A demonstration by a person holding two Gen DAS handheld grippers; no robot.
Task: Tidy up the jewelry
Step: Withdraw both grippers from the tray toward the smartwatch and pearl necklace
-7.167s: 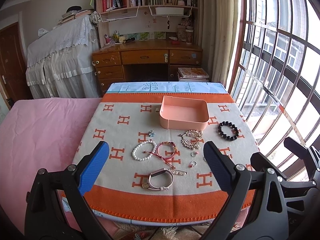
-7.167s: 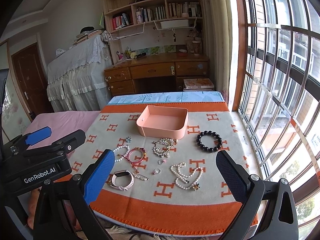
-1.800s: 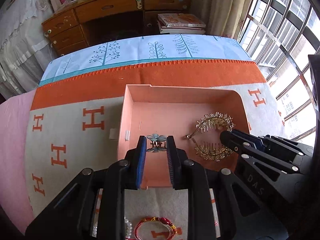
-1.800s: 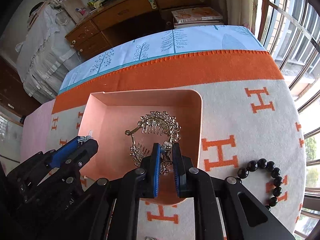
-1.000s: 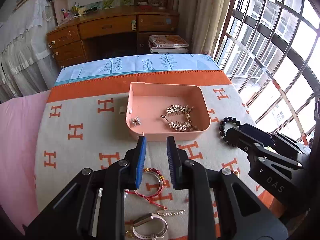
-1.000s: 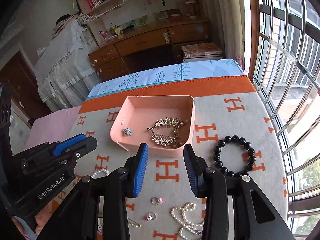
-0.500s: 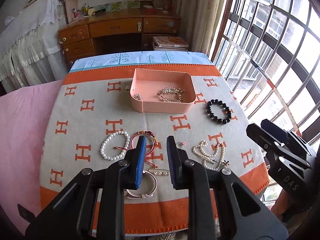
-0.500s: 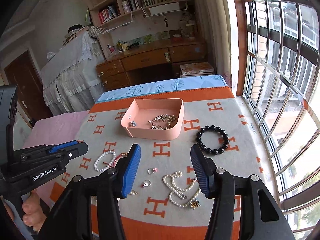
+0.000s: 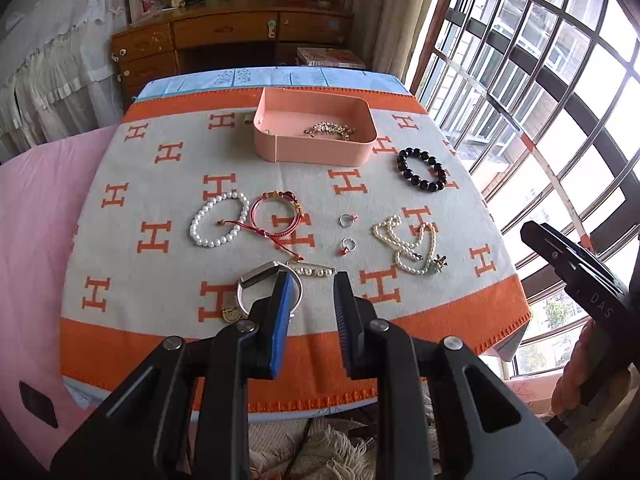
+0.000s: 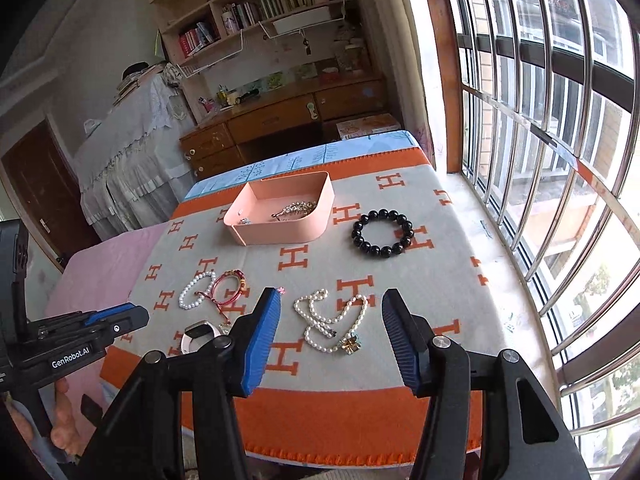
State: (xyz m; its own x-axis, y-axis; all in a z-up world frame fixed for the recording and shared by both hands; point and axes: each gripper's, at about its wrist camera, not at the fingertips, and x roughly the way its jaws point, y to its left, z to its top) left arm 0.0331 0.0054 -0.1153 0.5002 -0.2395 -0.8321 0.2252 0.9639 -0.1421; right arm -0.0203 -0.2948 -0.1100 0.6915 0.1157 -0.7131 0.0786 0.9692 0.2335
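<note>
Both tongs are now pulled back to the near edge of the counter (image 9: 460, 320), well away from the pink tray (image 9: 316, 152) they were working over a moment ago. Left tongs (image 9: 310, 292): jaws stand a narrow gap apart with nothing between them, unchanged over the last second. Just beyond their left jaw lies the silver bangle (image 9: 256, 280), partly hidden by it; further out on that side are the white pearl bracelet (image 9: 218, 220) and the red cord bracelet (image 9: 276, 216). Two rings (image 9: 347, 232) lie straight ahead. Right tongs (image 10: 330, 316): jaws have just been opening and stand wide apart, empty. The pearl necklace (image 10: 332, 324) lies on the counter directly ahead, framed between the jaws but untouched. The black bead bracelet (image 10: 382, 234) sits well beyond, toward the right. The tray is far ahead of both tongs and already holds the gold hair comb (image 10: 296, 209) and a small clip (image 10: 245, 221).

Assessment: two pieces are deposited and released; the retreat marks a fresh pick cycle. The necklace is the likely next item for the right tongs. Seven loose pieces remain.
</note>
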